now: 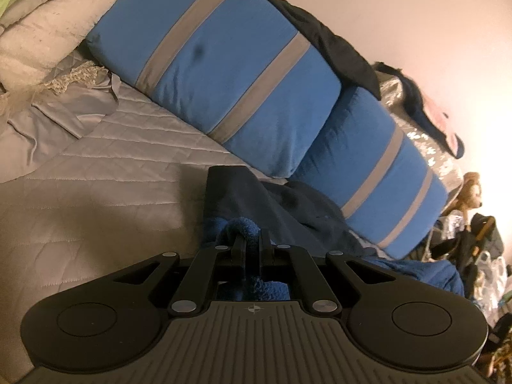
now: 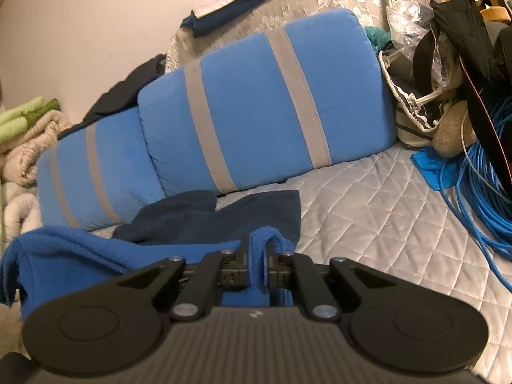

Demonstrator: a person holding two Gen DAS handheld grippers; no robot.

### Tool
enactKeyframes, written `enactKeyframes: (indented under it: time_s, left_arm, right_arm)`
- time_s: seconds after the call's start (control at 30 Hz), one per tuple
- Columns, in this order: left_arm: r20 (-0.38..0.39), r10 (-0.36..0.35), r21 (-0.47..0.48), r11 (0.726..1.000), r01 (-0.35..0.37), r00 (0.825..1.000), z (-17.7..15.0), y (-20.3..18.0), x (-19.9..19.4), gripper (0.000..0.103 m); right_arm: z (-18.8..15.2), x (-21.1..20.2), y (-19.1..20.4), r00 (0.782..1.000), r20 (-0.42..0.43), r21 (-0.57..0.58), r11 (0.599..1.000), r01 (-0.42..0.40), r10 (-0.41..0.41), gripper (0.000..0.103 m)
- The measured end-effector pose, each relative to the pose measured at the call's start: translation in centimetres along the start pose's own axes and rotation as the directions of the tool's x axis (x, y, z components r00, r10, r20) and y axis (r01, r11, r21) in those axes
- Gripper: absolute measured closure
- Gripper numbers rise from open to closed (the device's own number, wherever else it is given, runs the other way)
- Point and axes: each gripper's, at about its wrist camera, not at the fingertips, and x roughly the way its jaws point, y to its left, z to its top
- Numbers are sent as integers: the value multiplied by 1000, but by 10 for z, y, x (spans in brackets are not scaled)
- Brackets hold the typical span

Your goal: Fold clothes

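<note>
Blue velvet cushions with grey stripes [image 2: 265, 105] lean in a row against the pale wall at the back of a grey quilted bedspread [image 2: 377, 224], close behind the work area. On top of them lies a black garment [image 1: 323, 41], and at the left end sits a bundled cream blanket [image 1: 48, 22]. At the right end, in the right wrist view, a coil of bright blue cable [image 2: 480, 185] spills onto the quilt beside a cream fabric basket [image 2: 412, 121]; crumpled clear plastic [image 2: 406, 16] shows above its rim, though what lies inside cannot be made out.

A royal-blue fleece garment [image 2: 70, 256] lies on the bedspread just in front of the cushions, bunched, with a darker navy section [image 2: 224, 217] spread flat beyond it. The left gripper [image 1: 251, 243] is clenched on a fold of this fleece, which loops up over its fingers. The right gripper [image 2: 260, 256] is likewise clamped on a raised ridge of the fleece.
</note>
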Motion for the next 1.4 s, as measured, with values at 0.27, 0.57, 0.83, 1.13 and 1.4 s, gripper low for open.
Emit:
enactKeyframes:
  time_s: [0.27, 0.57, 0.83, 1.13, 1.4]
  left_arm:
    - [-5, 40, -4, 999, -40, 999, -1, 5, 23, 96]
    - [0, -34, -165, 986, 34, 999, 0, 20, 34, 78]
    - [103, -82, -164, 981, 99, 991, 5, 17, 24, 29]
    - [116, -73, -127, 988, 88, 991, 7, 18, 18, 28]
    - [165, -81, 4, 997, 82, 983, 7, 20, 11, 28]
  right_arm:
    - [-4, 27, 3, 998, -21, -1, 999, 54, -54, 96]
    - [-6, 40, 0, 996, -37, 63, 995, 79, -77, 53]
    - [-3, 24, 6, 998, 61, 47, 999, 18, -21, 0]
    - [-12, 24, 13, 1000, 21, 5, 1000, -10, 10, 0]
    - [-26, 22, 23, 999, -30, -46, 999, -17, 15, 0]
